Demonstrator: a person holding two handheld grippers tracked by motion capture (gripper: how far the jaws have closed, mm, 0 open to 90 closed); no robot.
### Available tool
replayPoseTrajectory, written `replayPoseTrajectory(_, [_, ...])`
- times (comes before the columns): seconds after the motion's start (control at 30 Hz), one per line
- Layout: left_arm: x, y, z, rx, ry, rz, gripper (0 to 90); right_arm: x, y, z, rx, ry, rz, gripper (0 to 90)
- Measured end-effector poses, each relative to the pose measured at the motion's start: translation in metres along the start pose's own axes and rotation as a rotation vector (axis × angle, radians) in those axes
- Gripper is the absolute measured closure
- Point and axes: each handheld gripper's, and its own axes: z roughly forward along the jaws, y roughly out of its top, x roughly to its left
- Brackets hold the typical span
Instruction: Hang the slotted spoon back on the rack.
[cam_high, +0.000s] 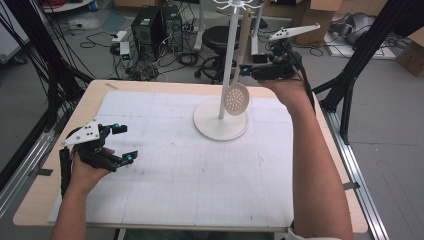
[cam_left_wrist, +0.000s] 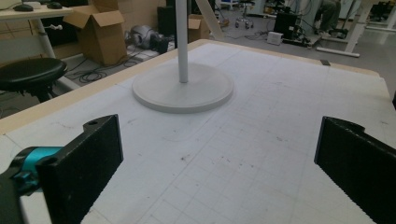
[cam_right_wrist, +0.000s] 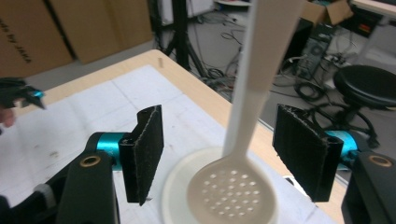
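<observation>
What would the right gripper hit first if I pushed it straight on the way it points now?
Probably the slotted spoon hanging on the stand: its handle runs between the right gripper's open jaws, untouched by either pad. Depth is unclear, but nothing nearer shows.

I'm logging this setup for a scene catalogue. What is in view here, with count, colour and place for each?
skimmer: 1, beige, hanging from the stand's top, bowl just above the base
stand: 1, white, round base and pole, far middle of the mat
mat: 1, white gridded sheet, covering most of the table
table: 1, light wood
stool: 1, black, on the floor behind the table
boxes: several, brown cardboard, on the floor around
left tool: 1, black, open, low over the mat's left edge
right tool: 1, black, open, pads either side of the skimmer's handle, not touching
</observation>
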Motion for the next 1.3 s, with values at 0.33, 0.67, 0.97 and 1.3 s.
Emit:
replayPoseTrajectory(0.33, [0.0, 0.0, 0.001, 0.009, -0.003, 0.004, 1.6, 0.012, -0.025, -0.007, -0.039, 0.044, -0.003, 27.0])
replayPoseTrajectory(0.67, [-0.001, -0.001, 0.003, 0.013, -0.007, 0.001, 1.6, 0.022, -0.055, -0.025, -0.121, 0.066, -0.001, 21.7])
replayPoseTrajectory(0.97, [-0.003, -0.001, 0.003, 0.011, -0.022, 0.008, 1.6, 0.027, -0.095, -0.039, -0.149, 0.046, 0.005, 19.0])
replayPoseTrajectory(1.3, [-0.003, -0.003, 0.004, 0.009, -0.031, -0.007, 1.6, 0.044, -0.145, -0.045, -0.174, 0.052, 0.015, 17.1])
